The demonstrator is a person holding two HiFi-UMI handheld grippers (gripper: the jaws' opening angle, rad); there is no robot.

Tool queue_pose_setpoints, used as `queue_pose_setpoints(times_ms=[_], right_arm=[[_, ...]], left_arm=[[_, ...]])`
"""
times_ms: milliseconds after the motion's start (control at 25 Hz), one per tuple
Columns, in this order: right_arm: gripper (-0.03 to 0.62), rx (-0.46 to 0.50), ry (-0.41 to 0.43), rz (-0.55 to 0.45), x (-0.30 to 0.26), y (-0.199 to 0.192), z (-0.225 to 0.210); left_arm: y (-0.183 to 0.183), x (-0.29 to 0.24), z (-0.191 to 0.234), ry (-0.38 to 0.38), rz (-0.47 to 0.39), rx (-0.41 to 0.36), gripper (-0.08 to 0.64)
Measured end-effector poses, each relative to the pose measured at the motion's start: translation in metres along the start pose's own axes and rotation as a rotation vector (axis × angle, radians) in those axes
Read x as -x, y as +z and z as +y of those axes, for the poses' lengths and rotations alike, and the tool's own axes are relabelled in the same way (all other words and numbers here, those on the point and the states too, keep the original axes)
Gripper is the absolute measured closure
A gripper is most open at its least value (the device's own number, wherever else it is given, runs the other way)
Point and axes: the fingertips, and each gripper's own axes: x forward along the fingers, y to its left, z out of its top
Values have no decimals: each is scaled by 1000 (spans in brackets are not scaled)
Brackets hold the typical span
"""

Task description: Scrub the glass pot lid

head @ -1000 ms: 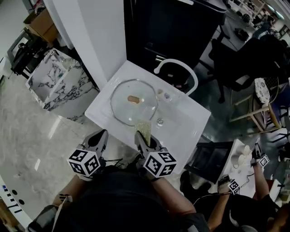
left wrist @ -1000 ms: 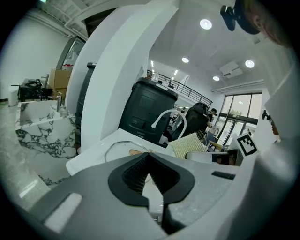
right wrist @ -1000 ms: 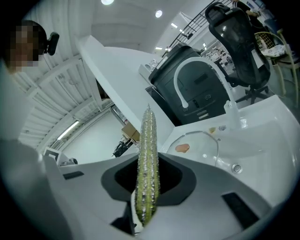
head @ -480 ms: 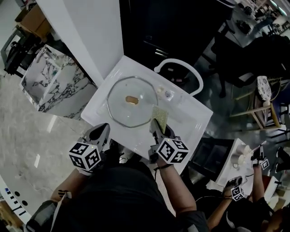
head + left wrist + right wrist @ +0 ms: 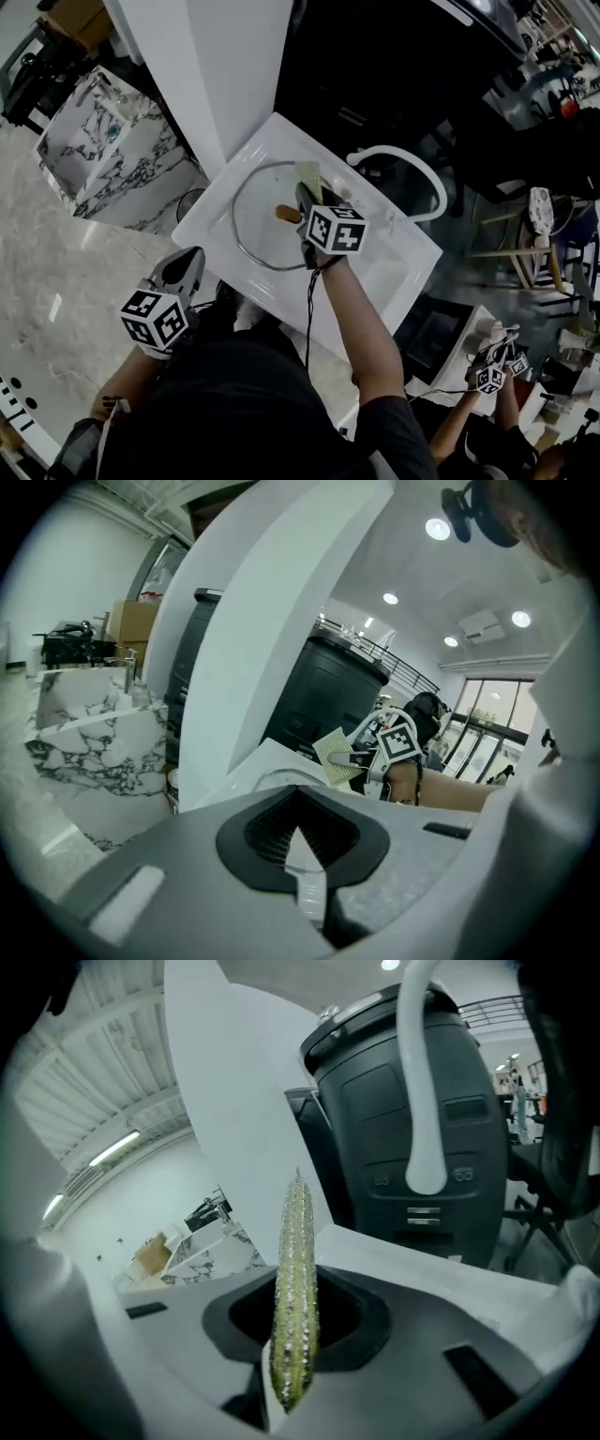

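sponge (image 5: 308, 175) now over lid (image 5: 256, 217) rim, faucet (image 5: 384, 148) beyond

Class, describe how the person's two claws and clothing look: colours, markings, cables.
The left claw and right claw: grey bodies with black ribbed recesses, each bearing a cube of black-and-white square markers. A thin black cable trails from the right one. The person wears a black top.

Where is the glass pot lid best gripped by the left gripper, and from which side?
Probably its brown knob, from above: the glass pot lid lies flat in the sink, so the rim offers little to pinch, and the right gripper with the scouring pad is over its far side. The left gripper, now shut, must open first.
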Motion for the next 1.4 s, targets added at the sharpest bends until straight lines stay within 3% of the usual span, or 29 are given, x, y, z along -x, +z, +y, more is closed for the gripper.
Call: queue_pose_setpoints(times_ms=[120,240,400,600,960,1160,1400], right_arm=[[526,73,75,132,-48,-5,10],[526,85,149,294,-80,-32,8],[526,74,166,386,-92,-58,-7],[526,-42,111,329,-77,-65,-41],[526,-201,-72,164,-29,-79,-107],[526,-245,-160,142,-6,-91,-140],[526,-211,-218,142,17,-99,-149]], left_arm=[[-4,19,24,72,-16,42,560],[-11,37,39,126,-29,80,560],[-19,51,49,167,-37,113,561],[-22,47,42,157,-28,105,560],[-21,9,-3,37,52,-2,560],[-21,-5,-16,-2,77,-26,560],[-17,-14,-34,-42,88,-59,560]])
